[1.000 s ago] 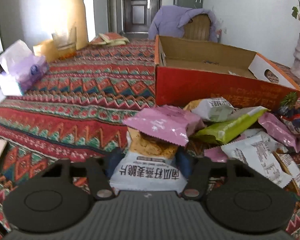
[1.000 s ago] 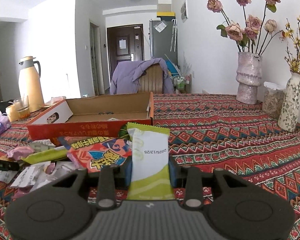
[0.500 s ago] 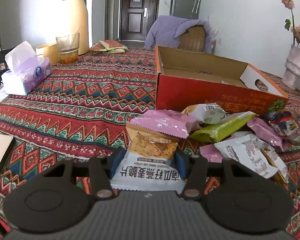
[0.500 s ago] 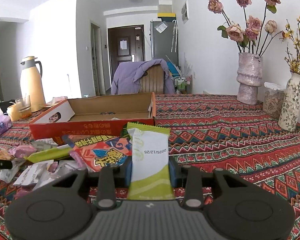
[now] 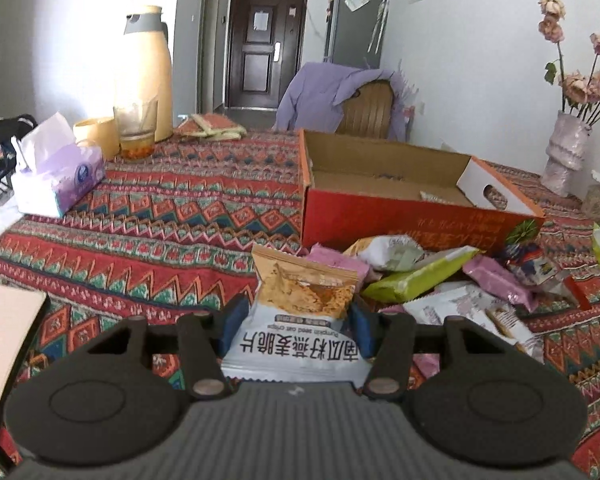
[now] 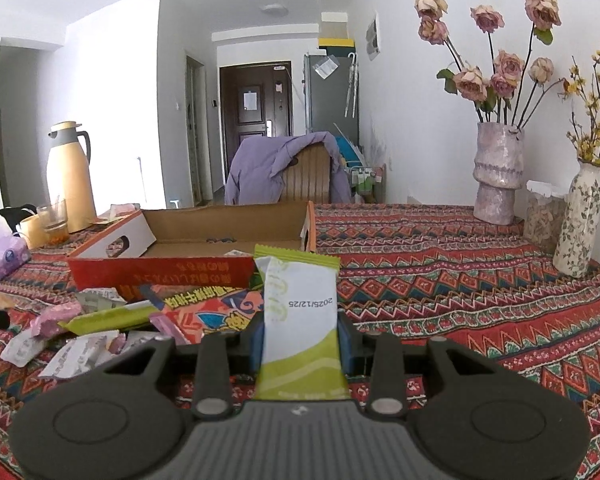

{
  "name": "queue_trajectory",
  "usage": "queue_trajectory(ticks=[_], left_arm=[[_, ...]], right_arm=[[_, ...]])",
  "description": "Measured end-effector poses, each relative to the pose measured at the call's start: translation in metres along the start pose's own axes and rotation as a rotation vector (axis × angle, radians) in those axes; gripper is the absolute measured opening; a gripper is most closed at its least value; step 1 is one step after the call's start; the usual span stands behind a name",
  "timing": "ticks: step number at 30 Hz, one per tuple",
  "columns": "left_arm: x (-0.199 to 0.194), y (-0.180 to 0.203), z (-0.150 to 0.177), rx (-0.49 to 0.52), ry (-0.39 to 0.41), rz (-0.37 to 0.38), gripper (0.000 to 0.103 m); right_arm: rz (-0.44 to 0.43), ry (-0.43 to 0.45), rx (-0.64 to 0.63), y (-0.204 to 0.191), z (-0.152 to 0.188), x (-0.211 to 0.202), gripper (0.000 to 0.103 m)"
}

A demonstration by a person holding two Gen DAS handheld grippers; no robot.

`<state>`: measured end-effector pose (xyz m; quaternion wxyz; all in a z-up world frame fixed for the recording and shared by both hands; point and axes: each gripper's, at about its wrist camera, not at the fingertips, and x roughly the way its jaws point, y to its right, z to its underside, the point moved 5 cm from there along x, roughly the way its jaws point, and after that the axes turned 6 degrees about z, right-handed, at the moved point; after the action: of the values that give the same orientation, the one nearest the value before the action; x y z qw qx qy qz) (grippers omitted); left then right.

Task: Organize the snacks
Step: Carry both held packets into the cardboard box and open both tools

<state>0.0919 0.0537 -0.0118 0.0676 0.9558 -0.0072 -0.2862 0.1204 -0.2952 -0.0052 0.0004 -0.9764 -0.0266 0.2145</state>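
Early stage: box [image 5: 384, 184] nearly empty, snack pile [image 5: 440, 276] on desk [image 5: 160, 220] before it. Left hand-held gripper [image 5: 296, 326] grasps oat-crisp packet [image 5: 300, 312], right hand-held gripper [image 6: 300, 340] grasps green bar [image 6: 300, 320] (both lifted, undelivered).

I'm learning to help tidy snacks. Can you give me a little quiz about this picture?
1. True or false: the right gripper holds a green and white packet.
2. What does the left gripper hold? A) orange and white snack bag B) tissue box C) glass
3. Fill in: the loose snacks lie in front of the red cardboard ____.

Key: 1 true. 2 A, the orange and white snack bag. 3 box.
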Motion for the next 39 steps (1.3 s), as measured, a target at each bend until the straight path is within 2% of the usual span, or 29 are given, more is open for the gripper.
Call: queue_trajectory(ticks=[13, 22, 29, 39], left_arm=[[0.005, 0.024, -0.026, 0.044, 0.054, 0.042, 0.054], [0.019, 0.047, -0.056, 0.065, 0.104, 0.08, 0.054], [0.036, 0.067, -0.085, 0.1, 0.144, 0.067, 0.054], [0.081, 0.084, -0.12, 0.119, 0.143, 0.04, 0.054]], right_arm=[[-0.015, 0.038, -0.023, -0.009, -0.018, 0.008, 0.035], [-0.031, 0.085, -0.028, -0.013, -0.049, 0.025, 0.035], [-0.043, 0.099, -0.037, -0.018, -0.076, 0.05, 0.035], [-0.058, 0.066, -0.07, -0.032, -0.106, 0.103, 0.035]])
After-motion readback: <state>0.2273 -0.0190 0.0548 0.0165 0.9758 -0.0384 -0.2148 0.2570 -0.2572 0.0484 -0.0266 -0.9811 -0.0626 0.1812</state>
